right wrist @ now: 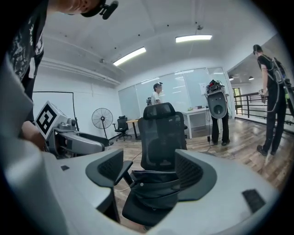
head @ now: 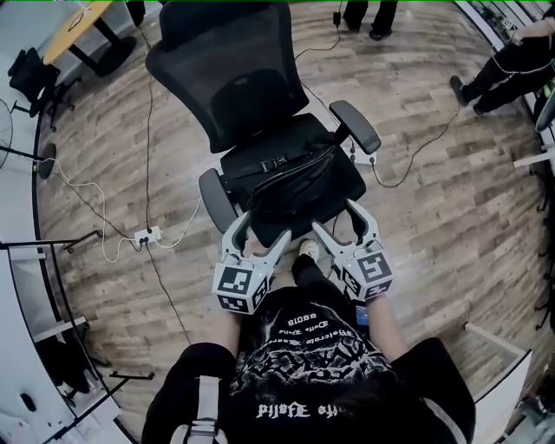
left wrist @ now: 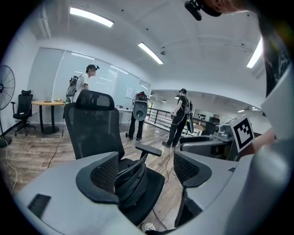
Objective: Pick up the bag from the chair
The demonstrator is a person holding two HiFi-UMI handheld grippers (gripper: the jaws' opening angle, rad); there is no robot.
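Note:
A black bag (head: pixel 279 167) lies flat on the seat of a black mesh office chair (head: pixel 227 65). In the left gripper view the bag (left wrist: pixel 131 177) shows between the jaws, some way off; in the right gripper view the bag (right wrist: pixel 155 187) sits likewise. My left gripper (head: pixel 260 234) hovers open just short of the seat's front left corner. My right gripper (head: pixel 342 223) hovers open at the front right corner. Neither touches the bag. The left gripper (left wrist: pixel 144 172) and right gripper (right wrist: pixel 149 170) hold nothing.
The chair's armrests (head: pixel 355 127) flank the bag. Cables and a power strip (head: pixel 146 233) lie on the wood floor at left. A desk (head: pixel 76 22) and another chair stand far left. People stand at the back (left wrist: pixel 179 117) and right (head: pixel 503 69). A fan (right wrist: pixel 101 120) stands beyond.

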